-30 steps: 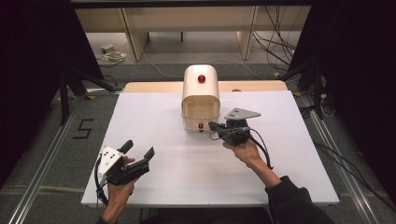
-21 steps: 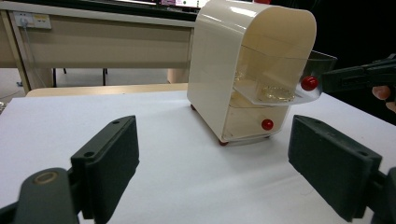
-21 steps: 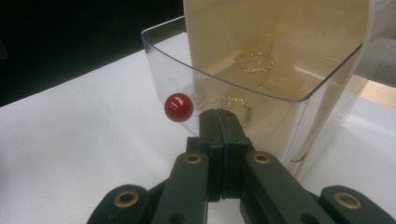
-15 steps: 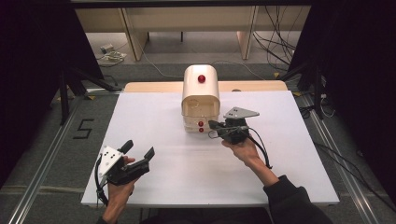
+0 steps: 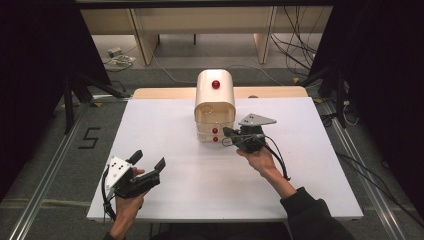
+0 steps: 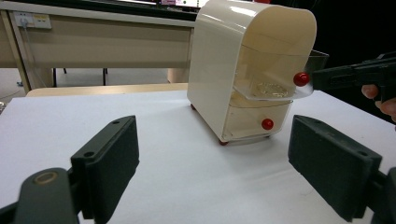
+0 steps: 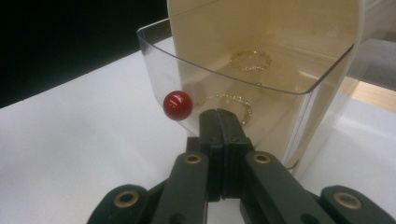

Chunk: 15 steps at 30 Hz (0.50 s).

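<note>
A cream cabinet [image 5: 215, 100] with two clear drawers stands mid-table. Its upper drawer [image 7: 243, 65] is pulled out a little and holds thin gold chains [image 7: 251, 59]. My right gripper [image 5: 227, 132] is shut, with nothing between its jaws. Its tip [image 7: 219, 114] rests against the drawer front, just right of the drawer's red knob [image 7: 178, 105]. In the left gripper view the right gripper [image 6: 320, 77] points level at that knob [image 6: 301, 78]. The lower drawer's knob [image 6: 267, 123] sits below it. My left gripper [image 5: 148, 161] is held open near the table's front left, apart from the cabinet [image 6: 233, 70].
The white table top [image 5: 165, 120] has bare room left of and in front of the cabinet. A wooden board [image 5: 165, 92] lies along its far edge. Desks and cables [image 5: 120, 57] are on the floor beyond.
</note>
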### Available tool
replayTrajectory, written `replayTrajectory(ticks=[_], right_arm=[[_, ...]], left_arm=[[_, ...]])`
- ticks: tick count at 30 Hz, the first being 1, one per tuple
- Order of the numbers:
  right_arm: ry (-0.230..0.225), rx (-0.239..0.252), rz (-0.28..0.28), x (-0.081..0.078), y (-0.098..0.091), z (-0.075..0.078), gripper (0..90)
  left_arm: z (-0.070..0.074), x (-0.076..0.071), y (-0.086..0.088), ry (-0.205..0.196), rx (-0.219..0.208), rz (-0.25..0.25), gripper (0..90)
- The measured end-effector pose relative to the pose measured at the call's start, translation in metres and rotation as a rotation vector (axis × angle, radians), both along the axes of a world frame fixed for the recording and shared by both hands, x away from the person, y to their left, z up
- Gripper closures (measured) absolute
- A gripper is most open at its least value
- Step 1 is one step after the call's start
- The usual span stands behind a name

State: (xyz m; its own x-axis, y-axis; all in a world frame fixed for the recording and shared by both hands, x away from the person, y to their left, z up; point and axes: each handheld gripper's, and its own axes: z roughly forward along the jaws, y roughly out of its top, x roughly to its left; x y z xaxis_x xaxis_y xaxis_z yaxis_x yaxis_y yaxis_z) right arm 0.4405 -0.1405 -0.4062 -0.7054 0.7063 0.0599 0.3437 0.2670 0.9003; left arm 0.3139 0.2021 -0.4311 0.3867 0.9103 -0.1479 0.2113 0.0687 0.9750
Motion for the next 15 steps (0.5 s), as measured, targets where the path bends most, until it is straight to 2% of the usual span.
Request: replayTrajectory(ticks=[15], right_arm=[[-0.01, 0.011, -0.025, 0.007, 0.0008, -0.0043, 90.0]], left_arm=[[-0.0002, 0.0001, 0.0, 0.001, 0.003, 0.0, 15.6]])
